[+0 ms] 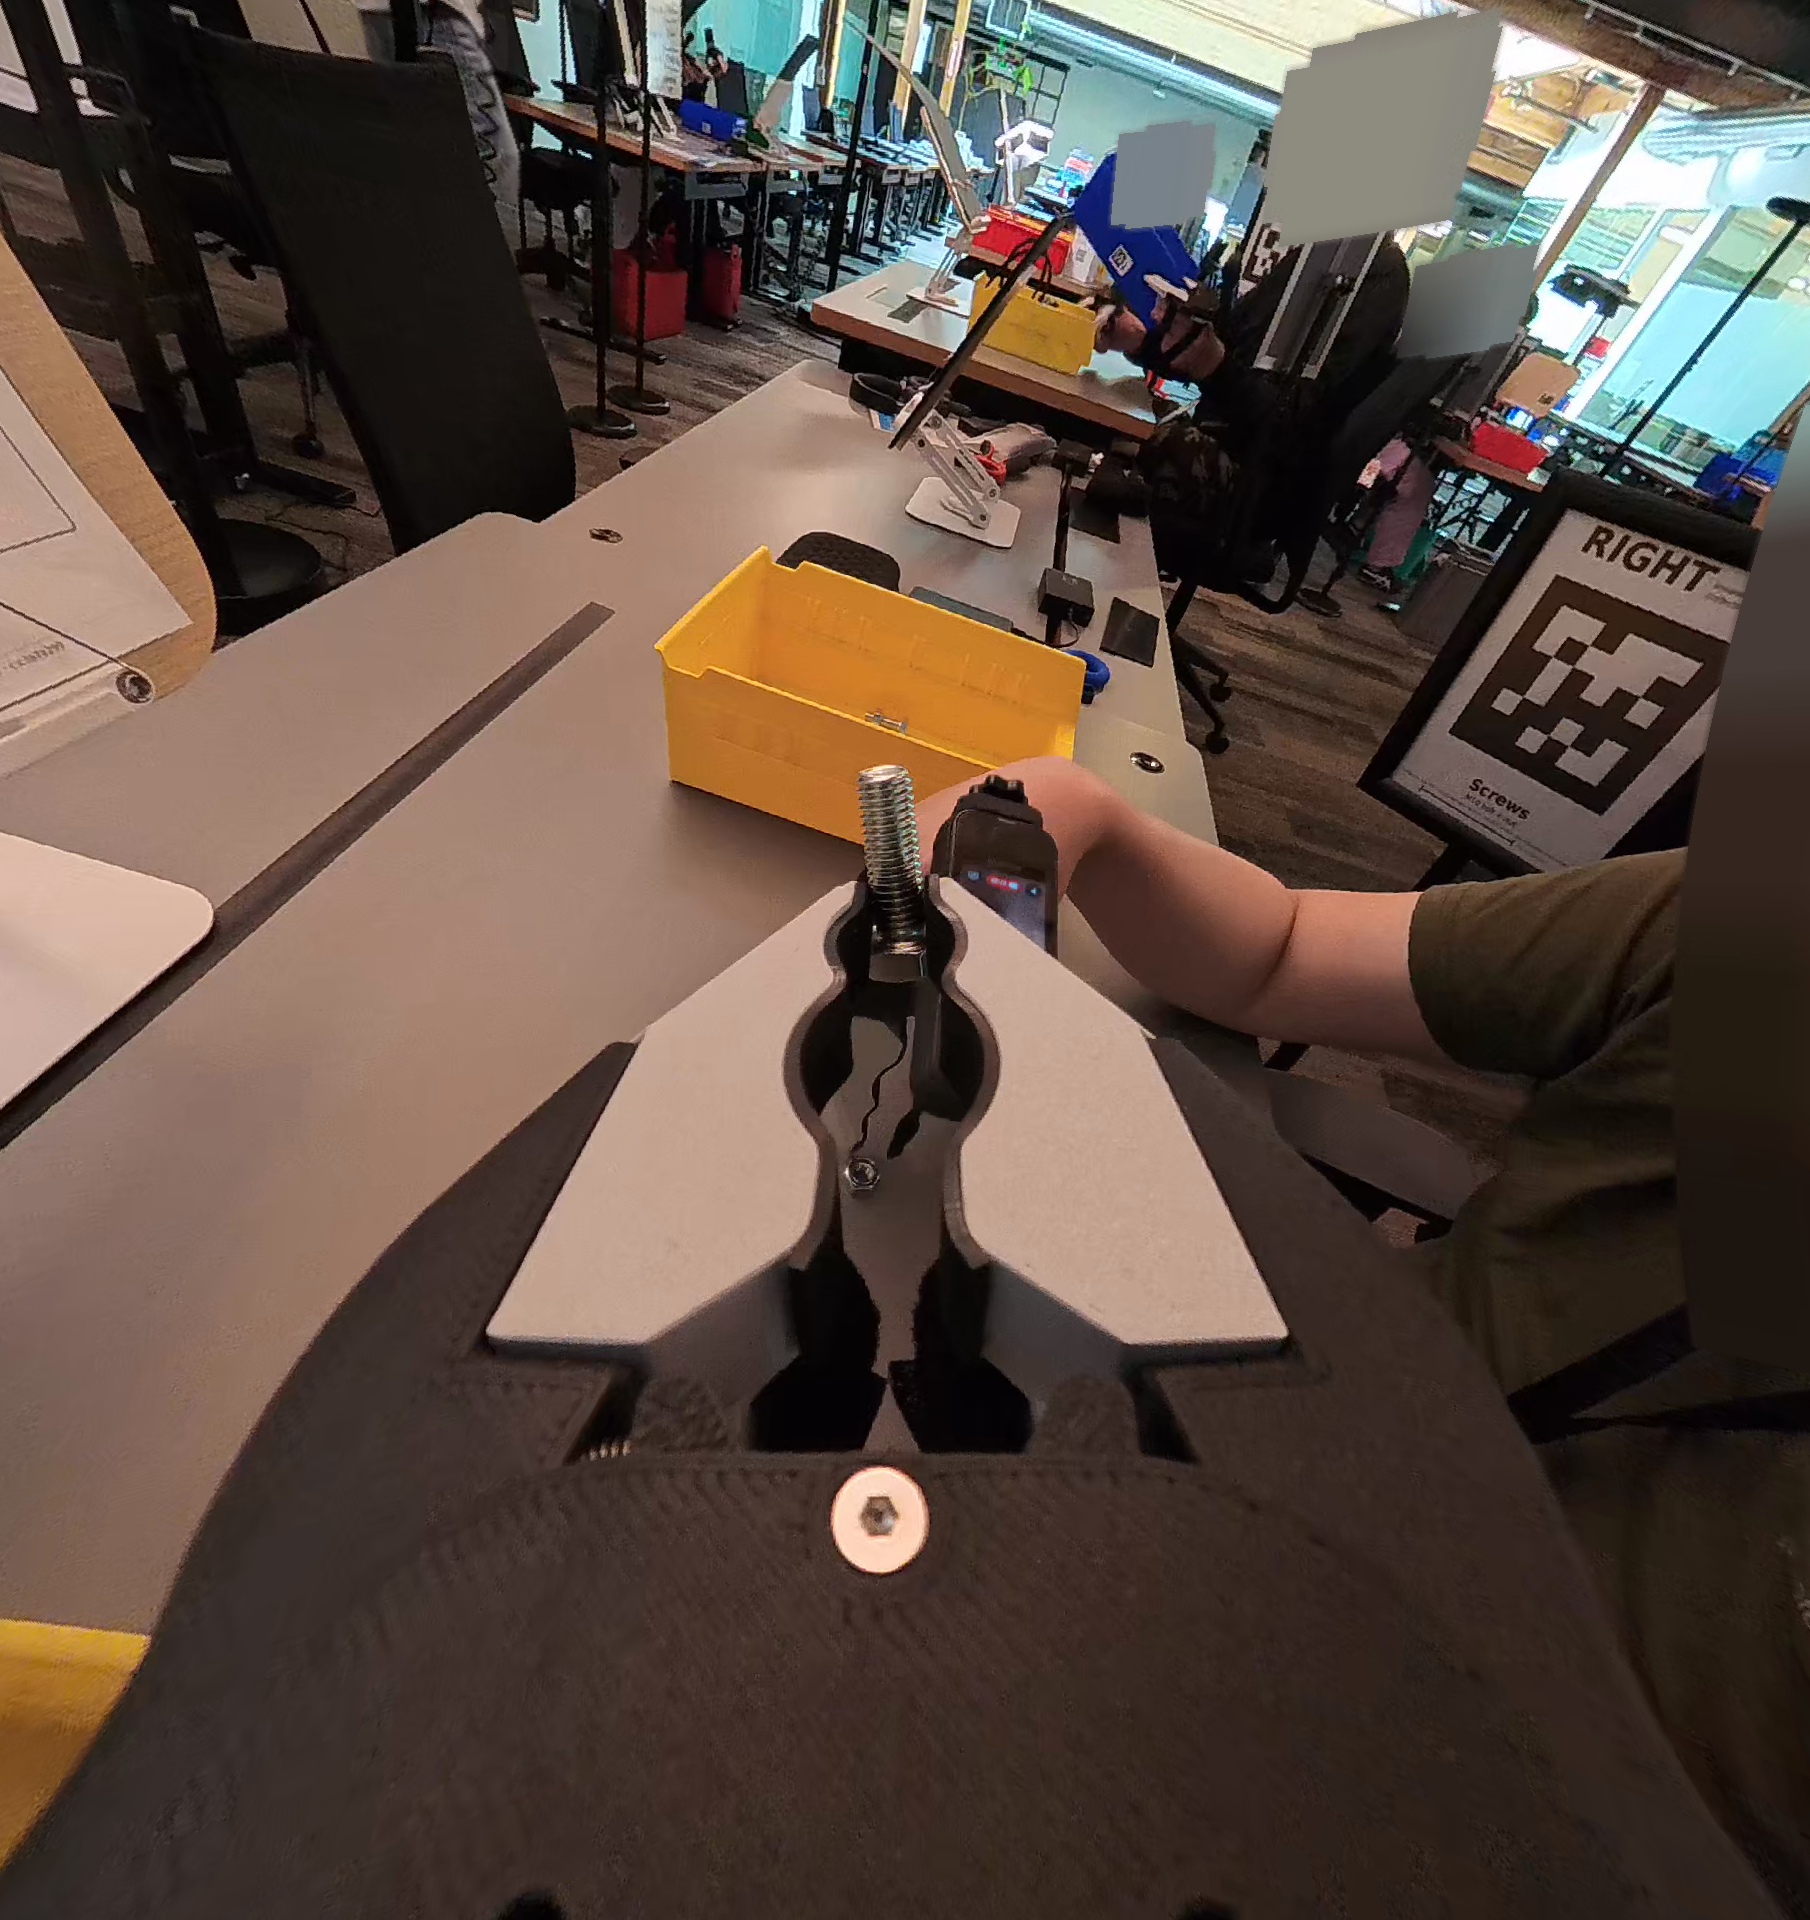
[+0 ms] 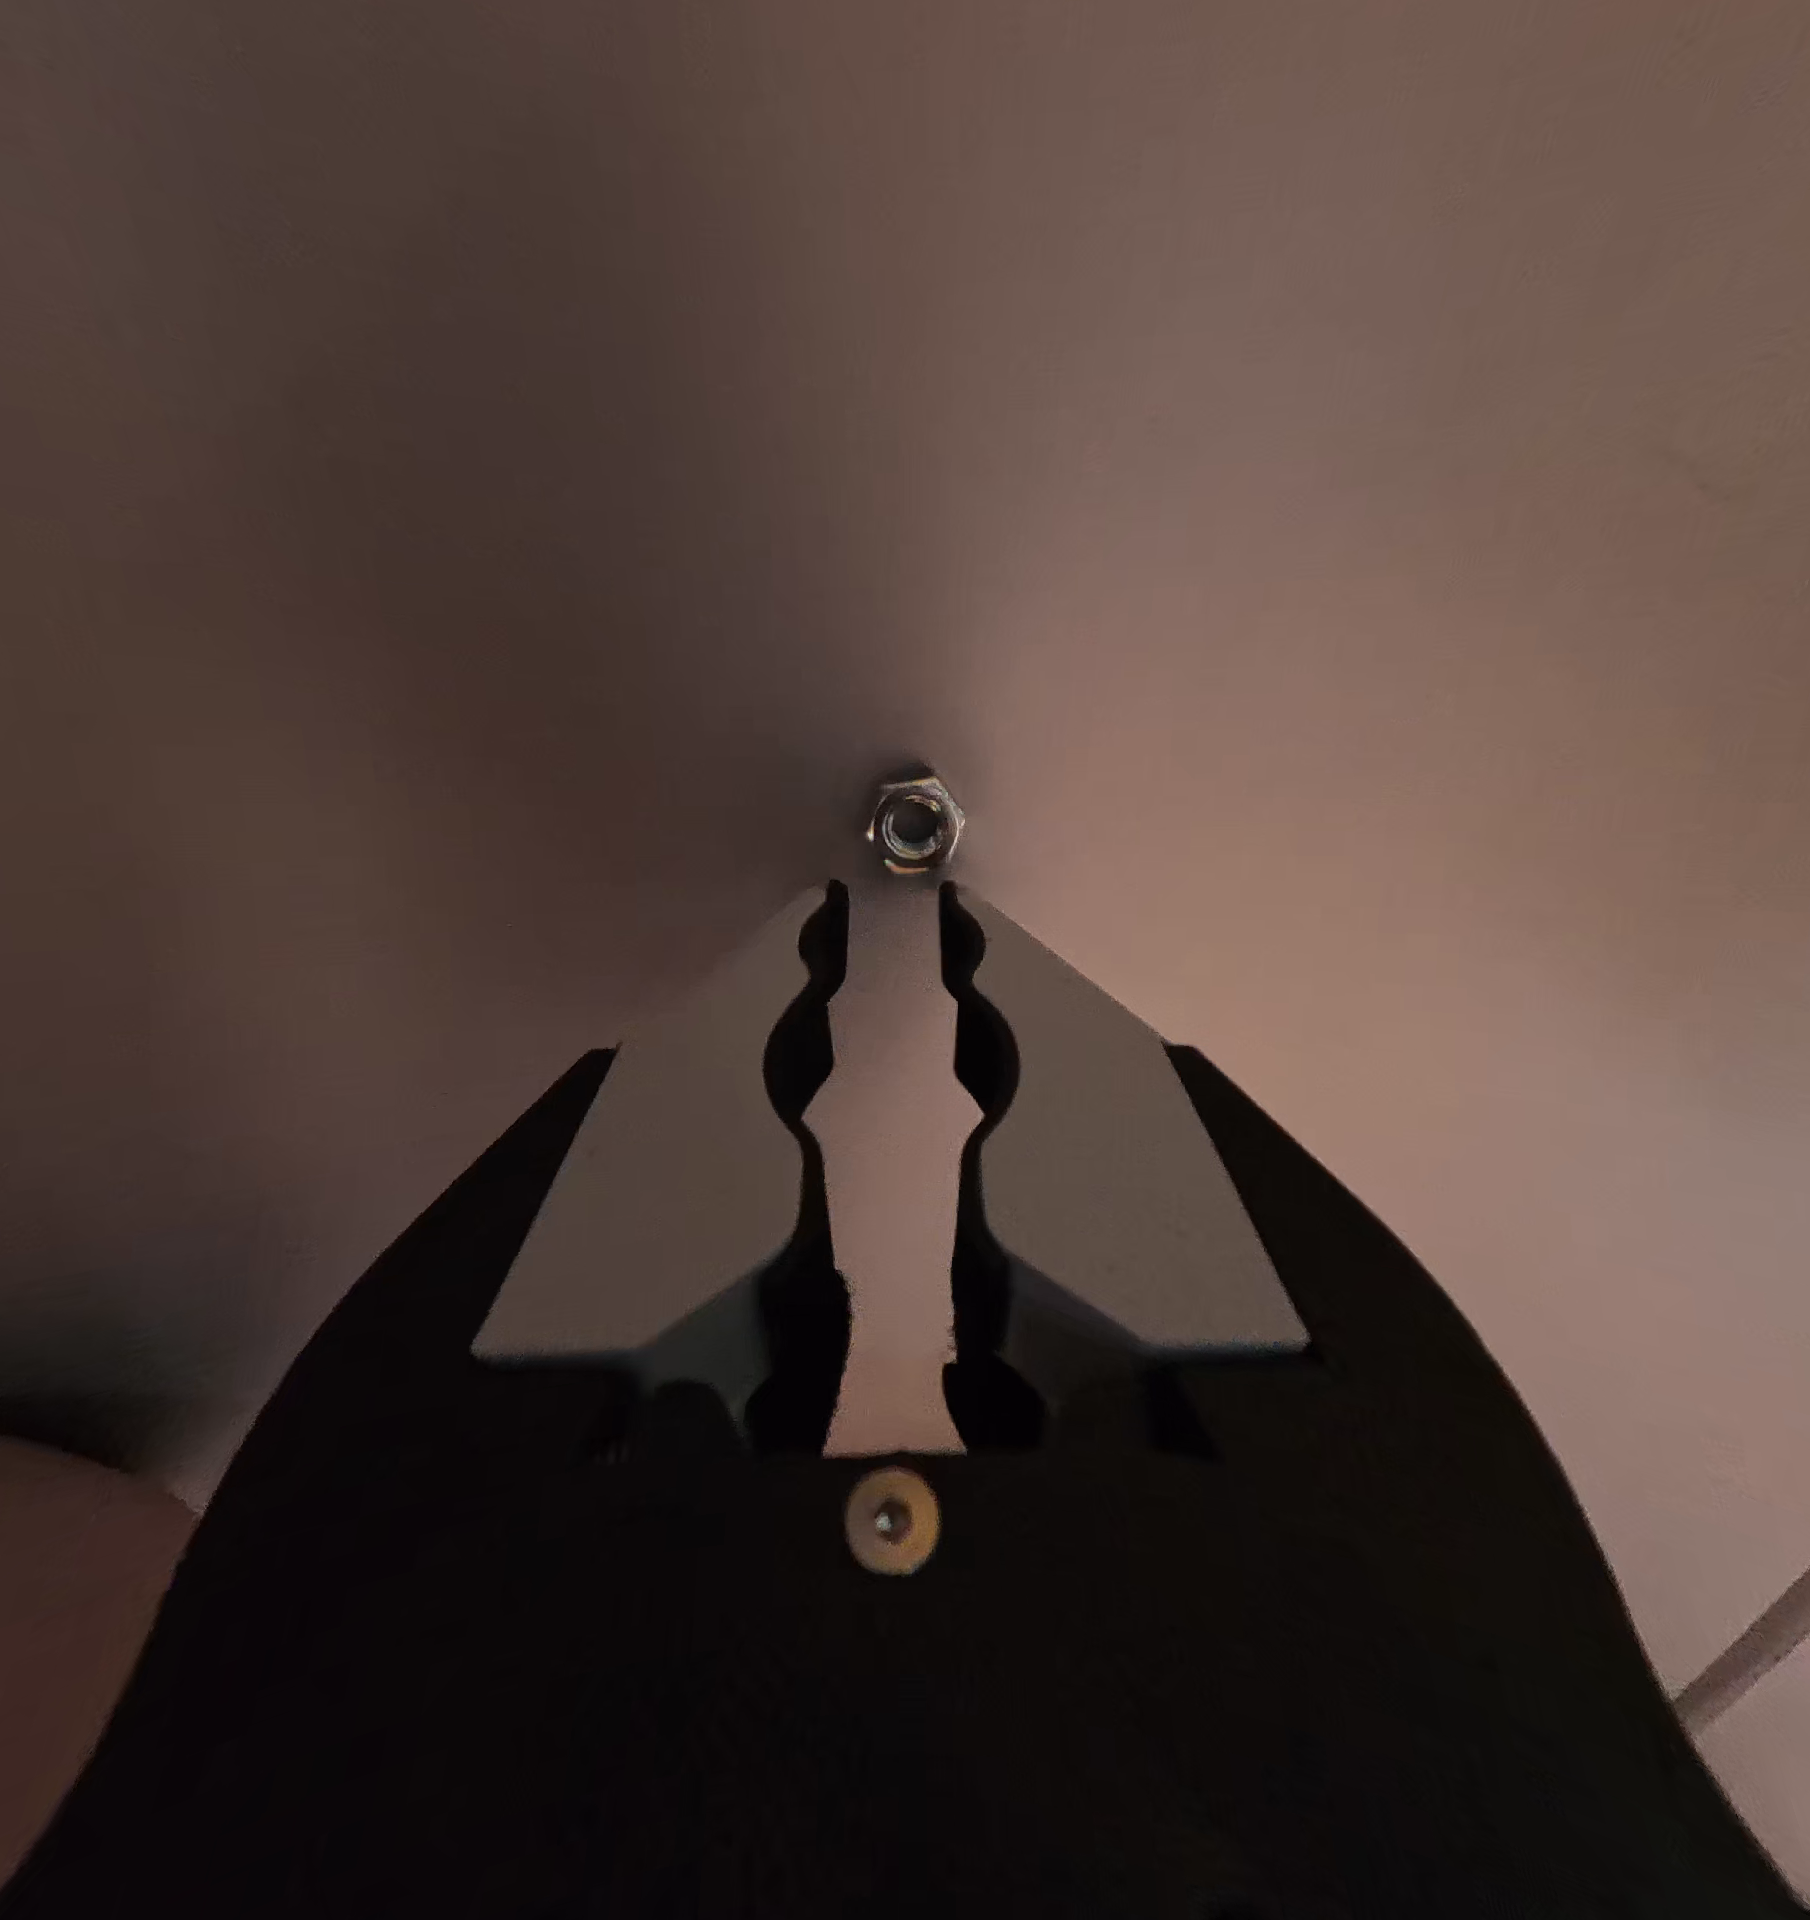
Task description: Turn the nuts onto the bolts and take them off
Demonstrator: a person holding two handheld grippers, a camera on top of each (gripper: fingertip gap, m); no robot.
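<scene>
In the left wrist view my left gripper (image 1: 890, 906) is shut on the head of a silver bolt (image 1: 888, 831). The threaded shaft stands upright beyond the fingertips, bare, above the grey table (image 1: 361, 852). A small nut (image 1: 859, 1174) shows through the gap between the fingers, lower down. In the right wrist view my right gripper (image 2: 890, 889) points down at the table, slightly open and empty. A silver hex nut (image 2: 916, 828) lies flat on the table just beyond its fingertips, hole facing up. The right gripper's body (image 1: 996, 873) and the person's arm (image 1: 1192, 925) show just right of the bolt.
A yellow bin (image 1: 735, 717) stands on the table behind the bolt, with a small bolt (image 1: 885, 720) inside. A white stand base (image 1: 59, 935) is at the left. A framed marker sign (image 1: 1566, 675) stands off the table's right. Another yellow bin's corner (image 1: 7, 1725) is at lower left. Spacing between my two grippers at the tips: around 30 cm.
</scene>
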